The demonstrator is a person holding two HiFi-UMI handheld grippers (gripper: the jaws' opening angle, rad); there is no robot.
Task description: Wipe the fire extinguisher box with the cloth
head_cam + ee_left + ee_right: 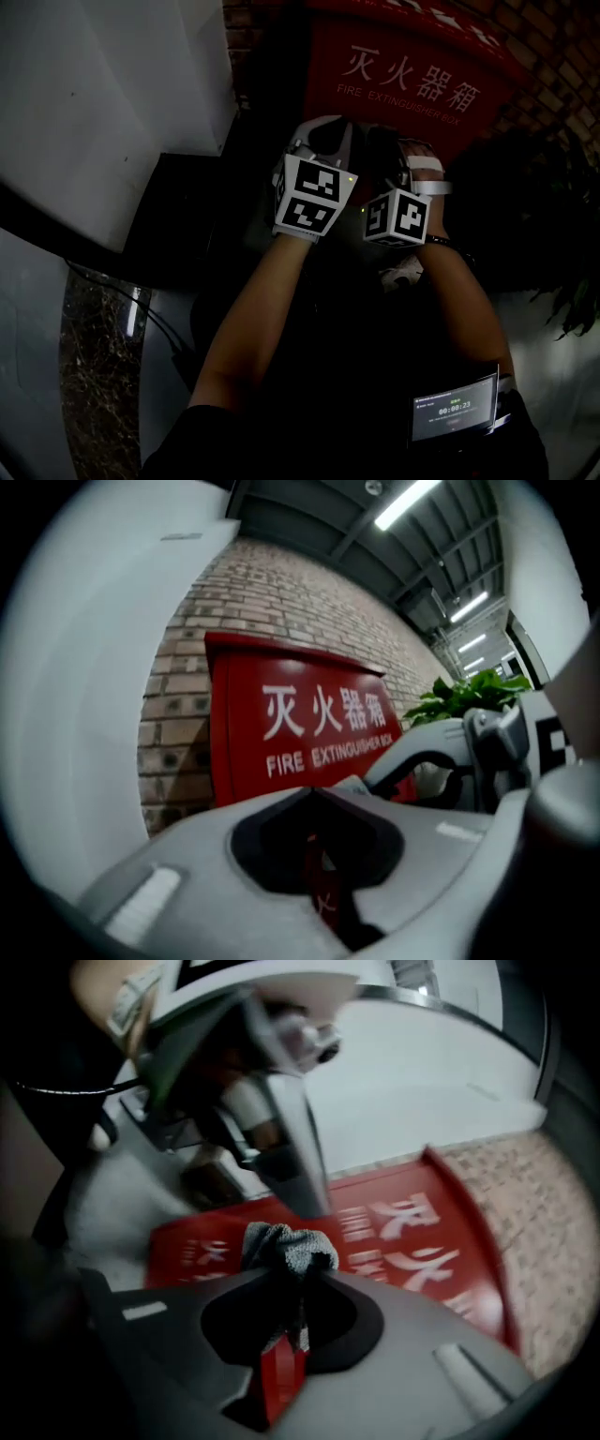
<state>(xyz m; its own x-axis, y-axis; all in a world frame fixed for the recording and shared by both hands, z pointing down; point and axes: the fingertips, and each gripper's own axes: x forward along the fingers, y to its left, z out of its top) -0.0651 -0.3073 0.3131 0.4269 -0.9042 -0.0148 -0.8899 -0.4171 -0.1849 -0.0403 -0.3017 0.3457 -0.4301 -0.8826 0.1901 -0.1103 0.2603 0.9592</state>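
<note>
Closest to the body, a small lit screen sits low at the person's right side. Two bare forearms reach forward from there, the left one running up to a marker cube and the right one to a second cube. The cubes sit side by side and close together.

The left hand-held gripper has its jaws pressed together with nothing between them; only a red strip shows in the seam. It points at the front of the box and is clearly apart from it.

The right hand-held gripper sits just beside the left one, whose body fills the upper left of the right gripper view. Its jaws pinch a grey cloth, which bunches up in a wad above the jaw tips.

Beyond the cloth is the red fire extinguisher box, its front bearing white Chinese characters and the words "FIRE EXTINGUISHER BOX". That view is blurred, and whether the cloth touches the red surface cannot be told. In the head view the box lies straight ahead of both grippers, at the top of the frame.

The box stands upright against a brick wall. A white wall is to its left and a green plant to its right. Ceiling lights run overhead.
</note>
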